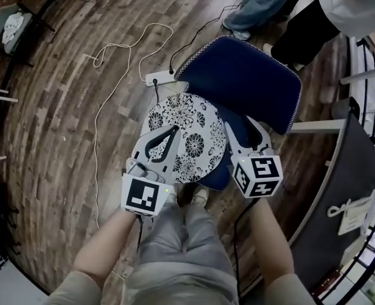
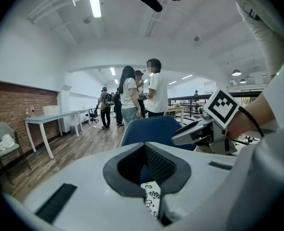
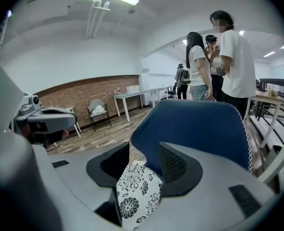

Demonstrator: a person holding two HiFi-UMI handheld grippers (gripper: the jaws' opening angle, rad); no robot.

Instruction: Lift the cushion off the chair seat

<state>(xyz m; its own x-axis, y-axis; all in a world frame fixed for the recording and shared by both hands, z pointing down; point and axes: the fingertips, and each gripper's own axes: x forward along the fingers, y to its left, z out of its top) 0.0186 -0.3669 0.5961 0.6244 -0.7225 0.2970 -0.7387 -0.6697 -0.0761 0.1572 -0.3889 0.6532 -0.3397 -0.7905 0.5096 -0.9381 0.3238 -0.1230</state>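
**Right gripper** (image 3: pixel 144 150): the jaws stand released and well apart, with nothing pressed between the pads. Through the gap I see the near edge of the round white cushion with a black floral print (image 3: pixel 132 196), lying lower than the jaws. I judge it not yet contacted. In the head view this gripper (image 1: pixel 238 124) hangs over the cushion's right edge, where blue seat shows beside it.

**Left gripper** (image 2: pixel 144 148): the jaws are clenched tip to tip and empty. A sliver of the cushion (image 2: pixel 153 196) shows through the slit beneath them. In the head view this gripper (image 1: pixel 173 131) sits above the left half of the cushion (image 1: pixel 197 138). I cannot tell whether it touches the fabric.

**Task item:** the cushion lies flat on the seat of the dark blue upholstered chair with pale edge stitching (image 1: pixel 245 75). It sits in front of the backrest, covers most of the seat, and is not lifted.

**Surroundings:** a white power strip with trailing cables (image 1: pixel 159 76) lies on the wood-plank floor (image 1: pixel 54 119) just beyond the chair. Several people stand further off, apart from the chair.

**Assessment:** the step in hand is the approach, and no grip is made. The next move calls for:
- opening the left jaws;
- bringing both grippers to the rim at opposite sides;
- setting one jaw over and one under the edge on each side;
- closing both, then raising them together and level.

A shallow pinch on soft padding could slip, in my judgement, so I would want a deep bite.
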